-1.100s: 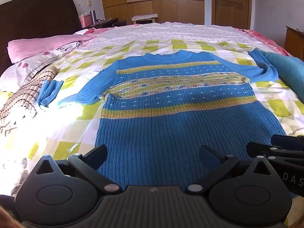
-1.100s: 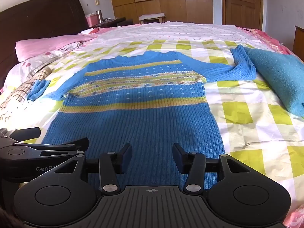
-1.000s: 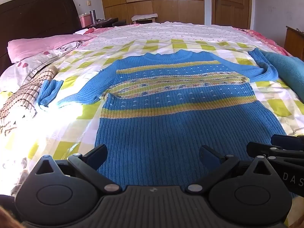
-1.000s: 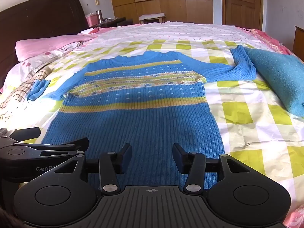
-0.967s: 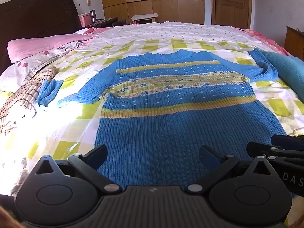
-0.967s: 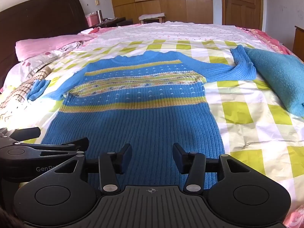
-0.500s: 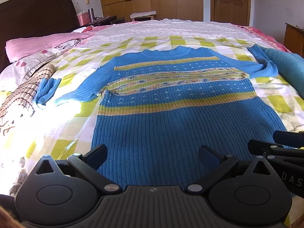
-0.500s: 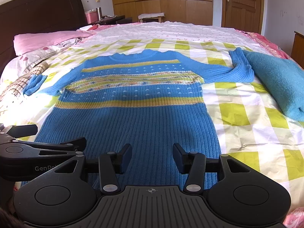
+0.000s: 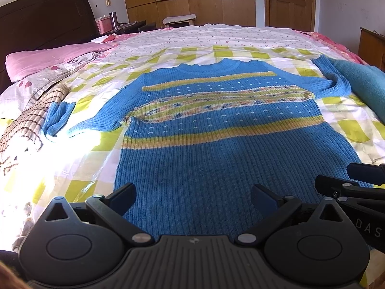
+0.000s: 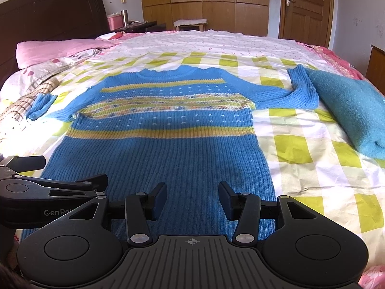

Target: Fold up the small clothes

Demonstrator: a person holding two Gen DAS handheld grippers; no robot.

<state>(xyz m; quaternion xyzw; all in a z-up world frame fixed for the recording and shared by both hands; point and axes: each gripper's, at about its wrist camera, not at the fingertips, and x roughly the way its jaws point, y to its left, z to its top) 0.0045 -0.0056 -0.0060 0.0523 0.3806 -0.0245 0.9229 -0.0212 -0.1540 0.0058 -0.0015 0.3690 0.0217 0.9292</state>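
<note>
Two grippers are being held low over the near hem of a blue knitted sweater (image 9: 216, 144), which is lying flat and face up on a bed covered by a yellow-and-white checked sheet (image 9: 91, 175). Through the left wrist camera, the left gripper (image 9: 192, 197) is being shown with its jaws spread wide and nothing caught between them; its fingertips (image 9: 125, 192) are being seen over the sweater's lower edge, though contact with the knit cannot be told. One sleeve is being stretched out toward a rolled bamboo mat (image 9: 26, 120) at the left, and the other is being bent back beside a teal folded blanket (image 9: 365, 84) at the right. A pink pillow (image 9: 48, 57) is being seen near the dark headboard (image 9: 48, 16). Part of the right gripper (image 9: 356, 192) is being shown at the right edge

Through the right wrist camera, the right gripper (image 10: 192, 197) is being shown partly open, its jaws narrower than the left pair and gripping nothing, with the sweater (image 10: 163, 149) lying beyond and beneath them. The left gripper (image 10: 48, 190) is being seen side-on at the left edge, just beside the sweater's hem. The teal folded blanket (image 10: 351, 106) is resting on the sheet (image 10: 312, 156) to the right, touching the bent sleeve's cuff
</note>
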